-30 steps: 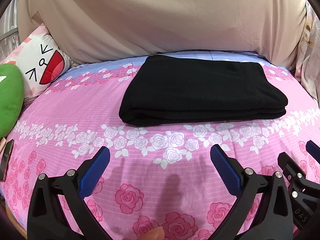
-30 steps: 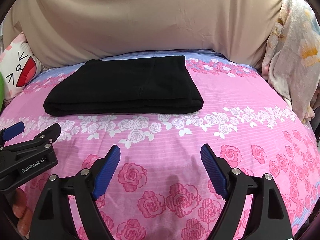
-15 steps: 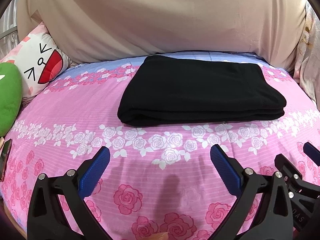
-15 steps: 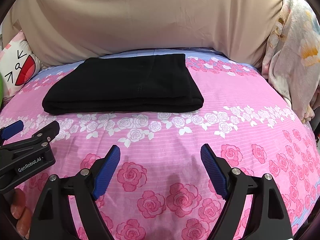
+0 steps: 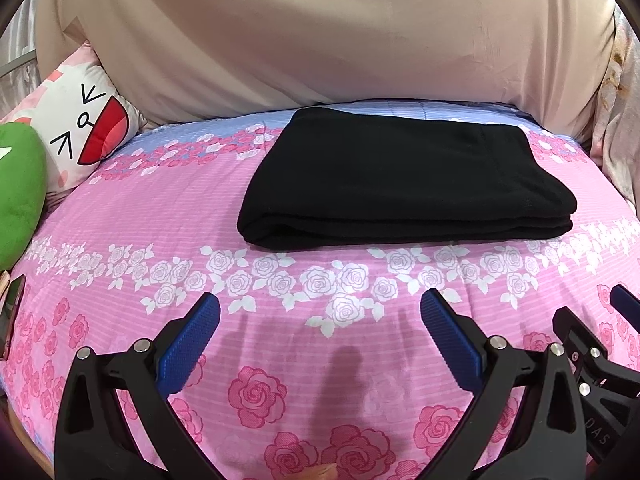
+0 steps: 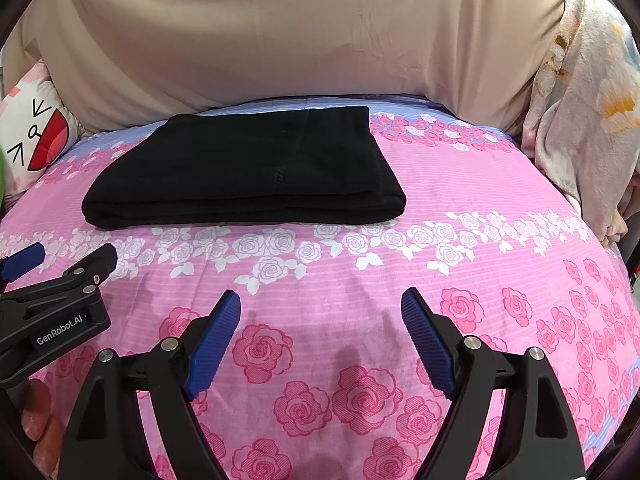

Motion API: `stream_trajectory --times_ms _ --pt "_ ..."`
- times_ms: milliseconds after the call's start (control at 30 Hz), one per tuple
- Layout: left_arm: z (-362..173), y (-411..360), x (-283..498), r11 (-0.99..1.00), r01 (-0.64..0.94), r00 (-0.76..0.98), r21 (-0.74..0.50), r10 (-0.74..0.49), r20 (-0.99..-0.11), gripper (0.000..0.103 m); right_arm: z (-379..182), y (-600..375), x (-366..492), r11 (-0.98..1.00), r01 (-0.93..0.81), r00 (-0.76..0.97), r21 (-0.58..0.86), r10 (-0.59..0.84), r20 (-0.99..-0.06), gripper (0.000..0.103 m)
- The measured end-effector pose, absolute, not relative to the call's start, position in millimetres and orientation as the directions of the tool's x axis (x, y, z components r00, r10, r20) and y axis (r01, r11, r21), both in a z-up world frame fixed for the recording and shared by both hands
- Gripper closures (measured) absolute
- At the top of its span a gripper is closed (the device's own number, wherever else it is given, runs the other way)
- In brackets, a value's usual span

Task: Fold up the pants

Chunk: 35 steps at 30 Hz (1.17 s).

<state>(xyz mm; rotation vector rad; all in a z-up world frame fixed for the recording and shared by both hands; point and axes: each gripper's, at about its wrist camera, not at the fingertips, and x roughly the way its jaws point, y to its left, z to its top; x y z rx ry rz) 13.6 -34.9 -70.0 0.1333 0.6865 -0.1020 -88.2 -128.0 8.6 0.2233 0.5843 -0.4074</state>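
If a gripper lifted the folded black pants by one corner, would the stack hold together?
Probably not: the black pants look like soft knit in loose stacked layers, so they would likely droop and unfold. Pushed across the floral bedsheet, they would probably bunch rather than slide.

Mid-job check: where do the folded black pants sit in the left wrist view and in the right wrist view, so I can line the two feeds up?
Left wrist view: the folded black pants lie right of centre, in the upper middle, on the pink rose bedspread.
Right wrist view: the same pants lie left of centre, upper middle.
Shared landmark: the cartoon-face pillow, at the left edge in both views.
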Motion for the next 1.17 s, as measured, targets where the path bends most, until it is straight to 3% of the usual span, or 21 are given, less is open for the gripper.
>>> stream_trajectory --times_ms 1167 --pt "-68.4 -34.5 11.3 0.987 0.125 0.779 0.097 -0.037 -0.626 0.005 7.7 -125.4 -87.7 0.894 0.439 0.752 0.089 -0.312 -0.58 0.019"
